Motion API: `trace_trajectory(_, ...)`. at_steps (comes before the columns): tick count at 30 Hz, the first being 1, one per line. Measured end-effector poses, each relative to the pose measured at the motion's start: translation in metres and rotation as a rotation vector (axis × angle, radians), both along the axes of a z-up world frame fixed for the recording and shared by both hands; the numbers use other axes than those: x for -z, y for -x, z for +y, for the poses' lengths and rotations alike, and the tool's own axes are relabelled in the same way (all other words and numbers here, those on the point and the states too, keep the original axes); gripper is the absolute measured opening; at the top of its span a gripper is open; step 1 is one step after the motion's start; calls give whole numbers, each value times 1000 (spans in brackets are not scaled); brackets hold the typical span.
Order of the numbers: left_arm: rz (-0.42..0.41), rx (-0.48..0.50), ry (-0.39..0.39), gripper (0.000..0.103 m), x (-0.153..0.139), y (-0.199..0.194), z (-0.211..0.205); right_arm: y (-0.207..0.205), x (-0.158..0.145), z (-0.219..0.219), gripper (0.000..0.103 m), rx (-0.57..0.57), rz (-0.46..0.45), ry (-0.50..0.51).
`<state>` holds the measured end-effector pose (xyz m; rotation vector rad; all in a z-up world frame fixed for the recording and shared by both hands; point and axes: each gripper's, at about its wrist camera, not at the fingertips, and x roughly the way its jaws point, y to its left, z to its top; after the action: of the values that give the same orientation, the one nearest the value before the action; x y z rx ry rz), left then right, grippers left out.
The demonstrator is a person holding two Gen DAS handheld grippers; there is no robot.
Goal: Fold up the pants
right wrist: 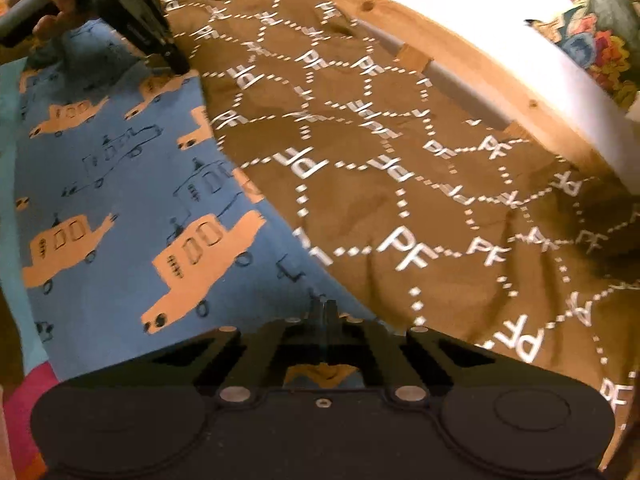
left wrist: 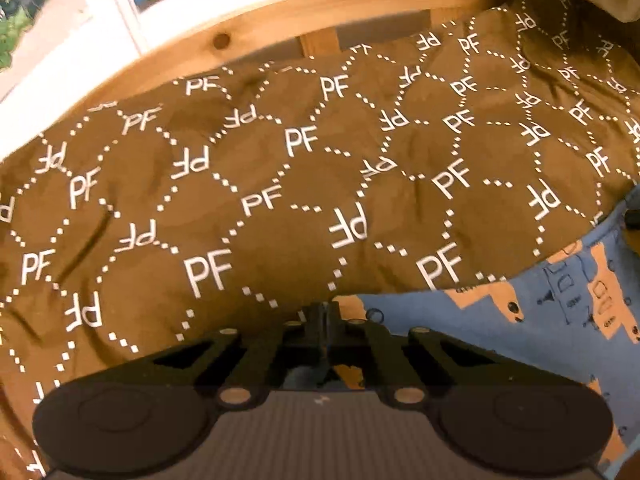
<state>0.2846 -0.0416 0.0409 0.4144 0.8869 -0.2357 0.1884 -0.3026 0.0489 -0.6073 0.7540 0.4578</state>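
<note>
I have both grippers down on the far edge of the pants (right wrist: 120, 184), the blue pair printed with orange cars, lying flat on the brown bedspread (left wrist: 280, 184). My left gripper (left wrist: 322, 312) has its jaws drawn fully together at the cloth's edge, which runs off toward three o'clock in its own view. It seems to pinch the hem, though the fingertips hide the bite. My right gripper (right wrist: 325, 308) is likewise closed tight at the border where blue meets brown. In the right view my left gripper sits up at eleven o'clock, at the opposite end of the same edge.

I judge this the gripping step before a fold. Next I must lift both ends together, keep the edge taut and level, and carry it across toward six o'clock. A thin pinch could slip free.
</note>
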Motion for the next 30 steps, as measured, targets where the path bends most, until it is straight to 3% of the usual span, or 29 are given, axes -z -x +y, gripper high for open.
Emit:
trace_trajectory(6,-20,10,-82,1,13,1,-11,-10,12,-12,1,69,-26,36)
trace_trajectory(7,-28,17,-98,1,13,3,-12,-8,11,-13,6,78,-47,44)
trace_trajectory(9,-67,14,-134,18,9,9,-13,-1,3,-17,36,112,-76,35)
trace_trajectory(11,-98,-1,-117,31,2,20,-11,12,-9,-22,38,118,-74,-34)
trace_trajectory(13,-92,21,-68,33,-4,33,-12,29,-15,-23,40,115,-49,-78)
trace_trajectory(16,-93,74,-60,51,-3,56,-21,55,-13,-27,46,138,15,-99)
trace_trajectory(18,-80,117,-104,56,7,68,-31,69,-7,-37,53,179,48,-91)
trace_trajectory(22,-36,133,-294,59,44,72,-43,85,-3,-64,63,288,34,-75)
trace_trajectory(26,-114,142,-284,77,39,80,-42,96,-20,-86,64,361,19,-163)
trace_trajectory(28,-142,145,-234,82,29,85,-43,107,-31,-95,81,386,2,-202)
trace_trajectory(30,-171,176,-164,86,17,93,-52,115,-40,-104,86,405,-23,-231)
